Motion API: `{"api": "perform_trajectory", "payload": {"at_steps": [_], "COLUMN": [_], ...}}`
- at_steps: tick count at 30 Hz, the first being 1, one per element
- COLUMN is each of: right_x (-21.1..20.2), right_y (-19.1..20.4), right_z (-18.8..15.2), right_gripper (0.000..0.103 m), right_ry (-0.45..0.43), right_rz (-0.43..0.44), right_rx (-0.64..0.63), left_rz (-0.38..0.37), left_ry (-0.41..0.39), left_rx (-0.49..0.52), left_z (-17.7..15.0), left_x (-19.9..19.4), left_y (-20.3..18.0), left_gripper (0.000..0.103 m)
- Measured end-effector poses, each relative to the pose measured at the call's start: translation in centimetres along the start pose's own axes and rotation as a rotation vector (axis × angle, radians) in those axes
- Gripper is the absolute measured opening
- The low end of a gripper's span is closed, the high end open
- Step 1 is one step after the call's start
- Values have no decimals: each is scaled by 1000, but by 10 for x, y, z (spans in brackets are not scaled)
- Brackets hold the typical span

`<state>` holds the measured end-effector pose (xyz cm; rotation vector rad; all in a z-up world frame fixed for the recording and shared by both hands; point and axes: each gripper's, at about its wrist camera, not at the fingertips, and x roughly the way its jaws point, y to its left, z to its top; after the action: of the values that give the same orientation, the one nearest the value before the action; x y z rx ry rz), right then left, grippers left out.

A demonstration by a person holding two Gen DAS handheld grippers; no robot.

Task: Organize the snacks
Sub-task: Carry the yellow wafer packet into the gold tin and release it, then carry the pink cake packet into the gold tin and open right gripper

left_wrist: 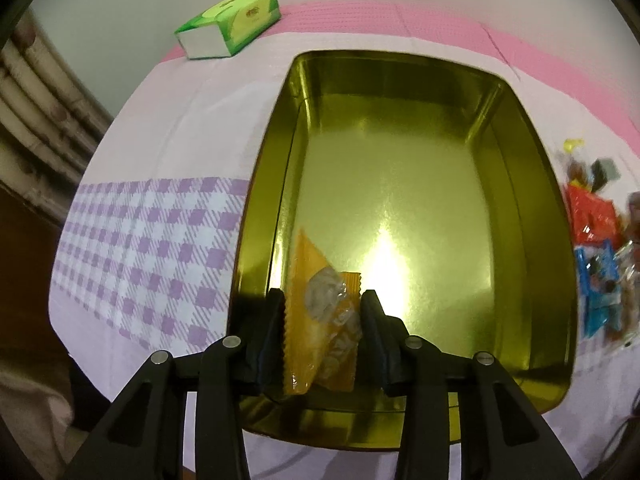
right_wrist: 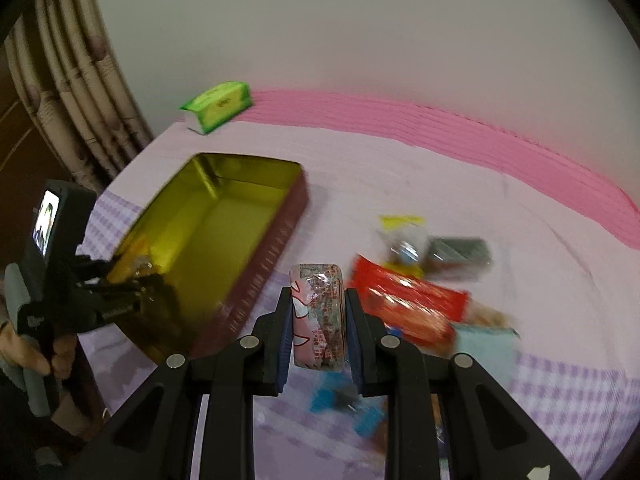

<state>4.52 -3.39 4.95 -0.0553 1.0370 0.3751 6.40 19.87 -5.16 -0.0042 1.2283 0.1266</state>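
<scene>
A gold-lined rectangular tin (left_wrist: 532,184) lies open on the table; from the right wrist view its dark red outer wall (right_wrist: 264,264) shows. My left gripper (left_wrist: 322,300) is shut on an orange snack packet (left_wrist: 320,308) held just over the tin's near left corner. My right gripper (right_wrist: 316,300) is shut on a pink and white wrapped snack (right_wrist: 320,316), held above the table to the right of the tin. The left gripper (right_wrist: 136,280) also shows at the tin's near end in the right wrist view.
A pile of loose snacks lies right of the tin: a red packet (right_wrist: 408,304), blue packets (right_wrist: 344,400), a grey pack (right_wrist: 460,252). A green tissue box (left_wrist: 232,24) sits at the far left corner. Curtains (right_wrist: 72,92) hang at left.
</scene>
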Motion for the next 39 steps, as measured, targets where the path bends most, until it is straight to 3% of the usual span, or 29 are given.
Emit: {"api": "perform_trajectory", "payload": {"at_steps": [10,15,18,23,28,31,36,39], "right_x": [40,57,67,84,99,103,104,104], "right_y": [53,72,84,99,108,108,105,104], "right_z": [35,45,47,46,44,43,43,43], "right_gripper": [23,23,23,22,22,22,22,22], "right_ry": [4,21,35,63,92,100,100,99], "right_rz": [81,90,92,89,74,68,56,53], "right_rx": [-68,-115,-143,-190,-222,-224,-228,-225], "left_rz": [-54,-51,7,-18,-37,-100,-98,-137], "left_ry": [-46,-110,-147,-185,-183,-160,-128,-118], "left_rx": [-65,-105,-122,-160,-156,-150,-129,-152], "left_z": [-10,-18,-22,-25,-25,-25,-25,-26], "left_x": [-29,-46,-54,-63,-61,-56,-48,-48], "left_y": [9,18,23,36,39,37,34,38], "left_gripper": [48,48,48,48,48,48,49,55]}}
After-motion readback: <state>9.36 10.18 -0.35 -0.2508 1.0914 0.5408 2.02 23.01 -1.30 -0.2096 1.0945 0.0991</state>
